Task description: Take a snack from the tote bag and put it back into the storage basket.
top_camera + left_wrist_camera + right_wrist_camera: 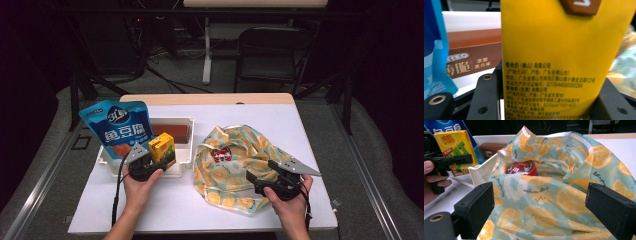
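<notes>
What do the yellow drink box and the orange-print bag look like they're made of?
Yellow drink box: likely coated paperboard, with flat faces, sharp folded edges and a smooth printed skin. Orange-print bag: seemingly thin, soft fabric or coated cloth that slumps in loose folds, with a faint sheen and a stitched hem.

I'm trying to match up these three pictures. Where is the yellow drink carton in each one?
High view: the yellow carton stands left of centre, held by the left gripper over the white bin.
Left gripper view: the carton spans the middle, clamped between the black jaws.
Right gripper view: the carton is at upper left.
Shared landmark: the brown box in the bin.
</notes>
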A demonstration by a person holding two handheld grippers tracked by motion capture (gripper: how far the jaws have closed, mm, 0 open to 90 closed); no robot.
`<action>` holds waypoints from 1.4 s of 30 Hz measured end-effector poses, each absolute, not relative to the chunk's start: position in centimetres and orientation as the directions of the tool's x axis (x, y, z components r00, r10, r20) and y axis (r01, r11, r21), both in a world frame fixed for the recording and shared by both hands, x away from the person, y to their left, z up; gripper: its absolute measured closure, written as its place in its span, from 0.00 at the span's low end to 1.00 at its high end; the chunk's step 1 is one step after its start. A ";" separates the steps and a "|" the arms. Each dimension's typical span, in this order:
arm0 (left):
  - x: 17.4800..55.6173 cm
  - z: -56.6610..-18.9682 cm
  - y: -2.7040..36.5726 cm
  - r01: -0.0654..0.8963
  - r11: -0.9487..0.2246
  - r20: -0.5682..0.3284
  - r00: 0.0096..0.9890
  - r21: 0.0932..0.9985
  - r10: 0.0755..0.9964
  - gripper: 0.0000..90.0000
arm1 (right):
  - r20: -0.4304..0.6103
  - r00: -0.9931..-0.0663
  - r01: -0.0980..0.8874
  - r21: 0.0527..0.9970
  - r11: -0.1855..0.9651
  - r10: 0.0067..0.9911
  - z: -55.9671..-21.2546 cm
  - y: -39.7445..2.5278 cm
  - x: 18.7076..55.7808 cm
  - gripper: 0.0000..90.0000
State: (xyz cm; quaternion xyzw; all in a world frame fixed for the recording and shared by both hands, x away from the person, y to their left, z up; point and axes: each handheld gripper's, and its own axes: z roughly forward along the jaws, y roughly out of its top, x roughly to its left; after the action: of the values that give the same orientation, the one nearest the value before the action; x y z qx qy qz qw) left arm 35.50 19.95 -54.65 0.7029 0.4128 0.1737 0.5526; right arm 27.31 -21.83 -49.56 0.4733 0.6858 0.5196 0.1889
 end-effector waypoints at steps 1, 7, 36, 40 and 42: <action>35.7 -54.8 20.0 0.395 -0.050 -0.216 0.599 0.917 0.771 0.56 | 0.235 -0.479 0.452 0.892 0.009 0.846 -49.6 -21.8 27.3 0.09; 36.7 -55.6 19.4 0.418 -0.103 -0.180 0.585 0.903 0.791 0.56 | 0.236 -0.476 0.458 0.889 0.010 0.847 -49.8 -21.9 27.4 0.10; 37.3 -56.5 18.1 0.489 -0.160 -0.170 0.563 0.857 0.809 0.55 | 0.252 -0.448 0.482 0.876 -0.006 0.858 -50.2 -22.1 27.7 0.15; 37.0 -56.4 18.1 0.493 -0.175 -0.160 0.564 0.852 0.810 0.55 | 0.249 -0.443 0.482 0.876 -0.005 0.861 -50.1 -22.3 27.6 0.15; 37.0 -56.4 18.1 0.508 -0.170 -0.170 0.555 0.845 0.814 0.54 | 0.249 -0.442 0.483 0.875 -0.005 0.862 -50.2 -22.4 27.6 0.15</action>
State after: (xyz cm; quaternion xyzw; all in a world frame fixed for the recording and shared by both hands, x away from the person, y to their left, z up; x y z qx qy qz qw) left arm 36.96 18.05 -56.38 0.7470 0.4424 0.1639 0.4683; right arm 27.61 -22.39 -50.16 0.4942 0.6803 0.5082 0.1861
